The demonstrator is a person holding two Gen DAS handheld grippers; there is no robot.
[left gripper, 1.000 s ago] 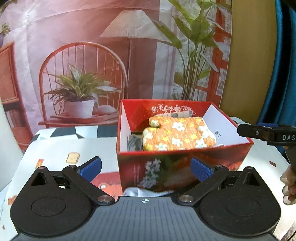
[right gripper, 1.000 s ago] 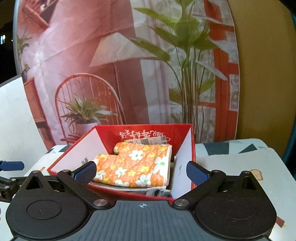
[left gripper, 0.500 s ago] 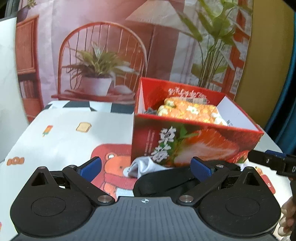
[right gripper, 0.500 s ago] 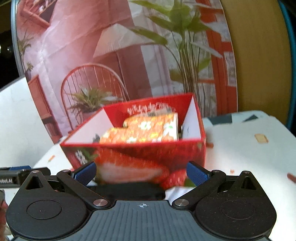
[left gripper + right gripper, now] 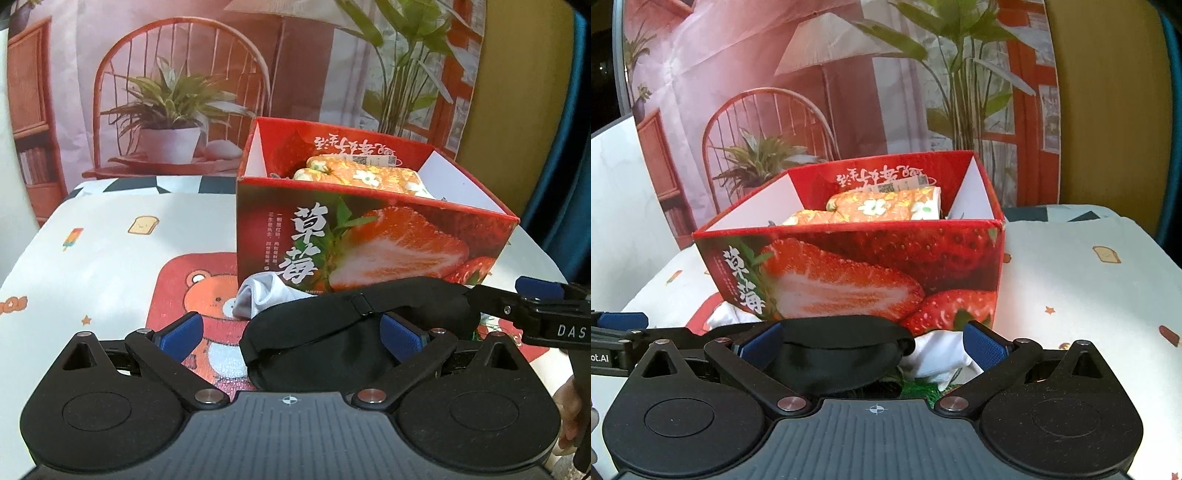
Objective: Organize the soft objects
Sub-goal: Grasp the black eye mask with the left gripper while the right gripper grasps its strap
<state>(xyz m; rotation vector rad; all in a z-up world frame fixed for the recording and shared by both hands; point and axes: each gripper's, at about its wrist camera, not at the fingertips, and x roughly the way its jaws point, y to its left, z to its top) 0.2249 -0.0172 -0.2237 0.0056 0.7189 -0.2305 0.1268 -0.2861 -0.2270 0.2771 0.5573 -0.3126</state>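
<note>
Fingers (image 5: pixel 180 330) of the left gripper (image 5: pixel 290 334) stand spread, bracketing a black eye mask (image 5: pixel 354 332) at lower centre; the right gripper (image 5: pixel 873 341) is likewise spread over it, pinching nothing. Mask and white cloth (image 5: pixel 264 293) lie against the strawberry box (image 5: pixel 871 269) (probably next to go in), whose interior already holds an orange floral mitt (image 5: pixel 886 208).

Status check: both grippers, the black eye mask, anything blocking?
Left gripper, right gripper open. Eye mask on table, ungripped. White cloth beside it; strawberry box behind.
</note>
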